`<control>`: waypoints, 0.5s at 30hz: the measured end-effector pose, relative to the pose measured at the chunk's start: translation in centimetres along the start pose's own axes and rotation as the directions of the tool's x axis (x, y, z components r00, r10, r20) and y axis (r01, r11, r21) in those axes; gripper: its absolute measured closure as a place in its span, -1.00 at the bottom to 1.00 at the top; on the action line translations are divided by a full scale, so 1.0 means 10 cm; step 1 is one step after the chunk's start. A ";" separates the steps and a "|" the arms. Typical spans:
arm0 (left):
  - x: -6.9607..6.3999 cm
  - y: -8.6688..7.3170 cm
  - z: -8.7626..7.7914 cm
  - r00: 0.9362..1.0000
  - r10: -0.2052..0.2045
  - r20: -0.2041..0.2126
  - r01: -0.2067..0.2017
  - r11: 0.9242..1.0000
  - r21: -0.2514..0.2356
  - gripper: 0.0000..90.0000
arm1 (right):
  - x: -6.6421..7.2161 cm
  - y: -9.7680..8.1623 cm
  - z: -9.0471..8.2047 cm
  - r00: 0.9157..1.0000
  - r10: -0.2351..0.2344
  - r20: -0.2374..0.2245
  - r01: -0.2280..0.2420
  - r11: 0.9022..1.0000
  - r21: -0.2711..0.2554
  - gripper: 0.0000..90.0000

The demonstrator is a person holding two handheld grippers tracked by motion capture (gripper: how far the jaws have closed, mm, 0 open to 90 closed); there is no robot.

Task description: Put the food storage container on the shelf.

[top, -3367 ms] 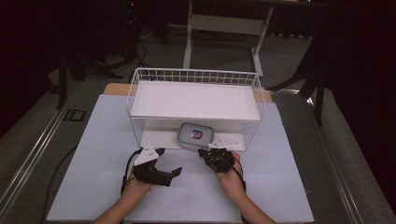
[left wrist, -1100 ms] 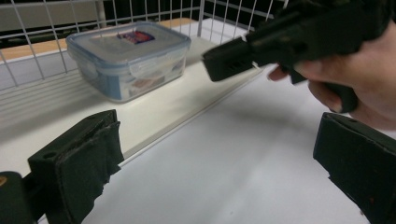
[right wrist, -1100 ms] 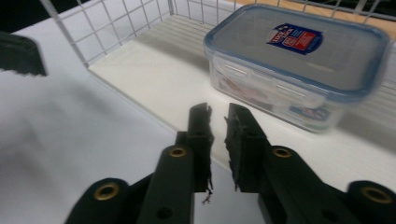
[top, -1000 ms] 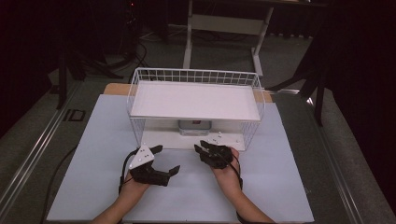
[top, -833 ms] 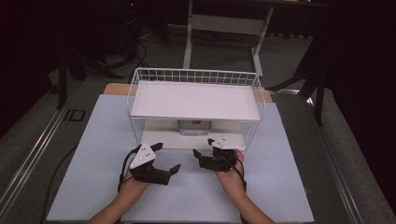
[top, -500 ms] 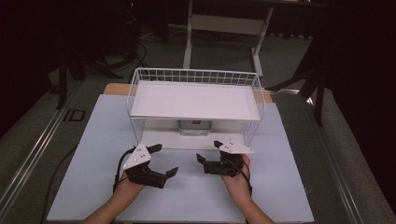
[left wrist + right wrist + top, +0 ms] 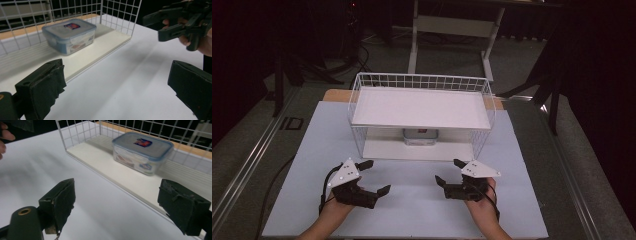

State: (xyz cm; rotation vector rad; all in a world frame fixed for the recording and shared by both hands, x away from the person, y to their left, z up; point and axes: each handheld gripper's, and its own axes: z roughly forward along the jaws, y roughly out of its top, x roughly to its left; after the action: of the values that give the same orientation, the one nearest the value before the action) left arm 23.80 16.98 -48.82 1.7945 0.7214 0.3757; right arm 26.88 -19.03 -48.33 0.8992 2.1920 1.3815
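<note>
While lying on the lower shelf of the white wire rack [image 7: 422,112], toward the back, lidded plastic box [image 7: 420,136] untouched — well apart from both tools. Left tool [image 7: 370,176] over the white table [image 7: 412,205] in front of the rack, jaws spread wide, nothing between them. Right tool [image 7: 449,171] likewise gaping and empty (jaws just opened), held level with the left, pointed toward it.
</note>
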 end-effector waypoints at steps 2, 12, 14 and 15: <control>0.00 -0.02 -0.01 1.000 0.000 0.002 0.000 1.000 0.000 -0.96 | 0.00 -0.01 -0.02 1.000 0.001 0.002 -0.001 1.000 0.001 -0.68; 0.07 -0.17 -0.14 1.000 -0.017 -0.021 0.017 1.000 0.014 -0.96 | -0.15 -0.17 -0.23 1.000 0.004 0.016 -0.004 1.000 0.008 -0.67; 0.08 -0.19 -0.17 0.999 -0.023 -0.023 0.023 1.000 0.013 -0.96 | -0.19 -0.21 -0.25 1.000 0.022 0.013 -0.022 1.000 0.020 -0.67; 0.10 -0.21 -0.19 0.999 -0.021 -0.028 0.022 1.000 0.019 -0.96 | -0.20 -0.22 -0.26 1.000 0.026 0.015 -0.026 0.999 0.024 -0.67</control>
State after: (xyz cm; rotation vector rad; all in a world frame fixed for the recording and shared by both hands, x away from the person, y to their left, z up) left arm 22.85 19.43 -50.21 1.8010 0.7650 0.3811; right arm 26.02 -22.78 -49.21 0.9471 2.1983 1.3587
